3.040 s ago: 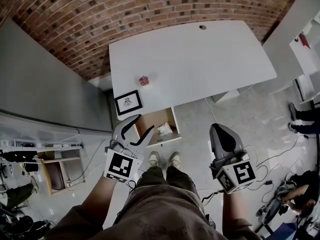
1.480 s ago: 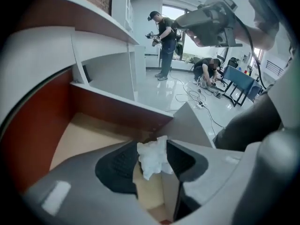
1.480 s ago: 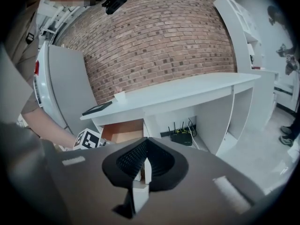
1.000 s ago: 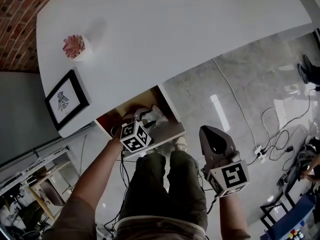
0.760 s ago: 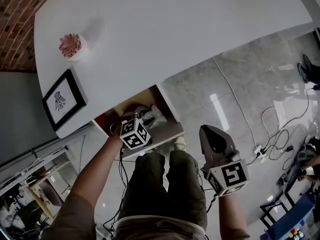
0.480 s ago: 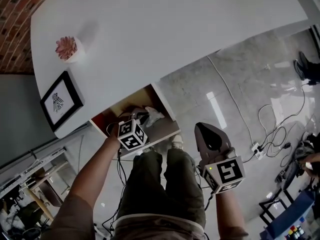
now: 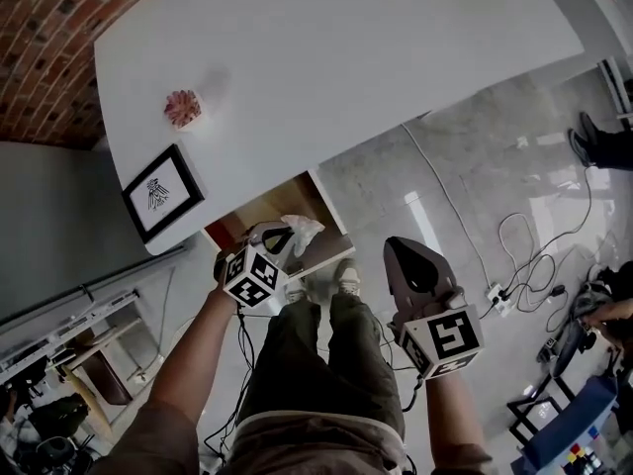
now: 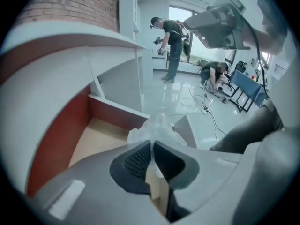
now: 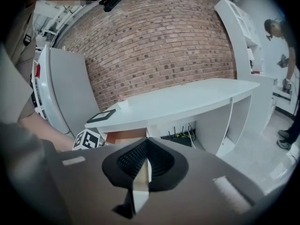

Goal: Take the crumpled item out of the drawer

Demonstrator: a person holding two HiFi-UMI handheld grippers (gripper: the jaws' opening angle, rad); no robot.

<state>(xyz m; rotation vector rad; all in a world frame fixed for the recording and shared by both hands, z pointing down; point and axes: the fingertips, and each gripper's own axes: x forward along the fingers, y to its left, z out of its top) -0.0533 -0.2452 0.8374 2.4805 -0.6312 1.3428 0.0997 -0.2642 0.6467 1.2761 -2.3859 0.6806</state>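
Head view: we hold our left gripper (image 7: 275,237) at the open drawer (image 7: 287,201) under the bench's (image 7: 346,57) near edge. Left gripper view: jaws pinch the white crumpled item (image 8: 157,128). Right gripper view: our right gripper (image 9: 146,142) is closed, empty.

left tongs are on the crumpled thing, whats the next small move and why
Probably draw the left tongs up and back toward the person: their jaws are shut on the crumpled white item, which hangs just over the open drawer, not clear of it.
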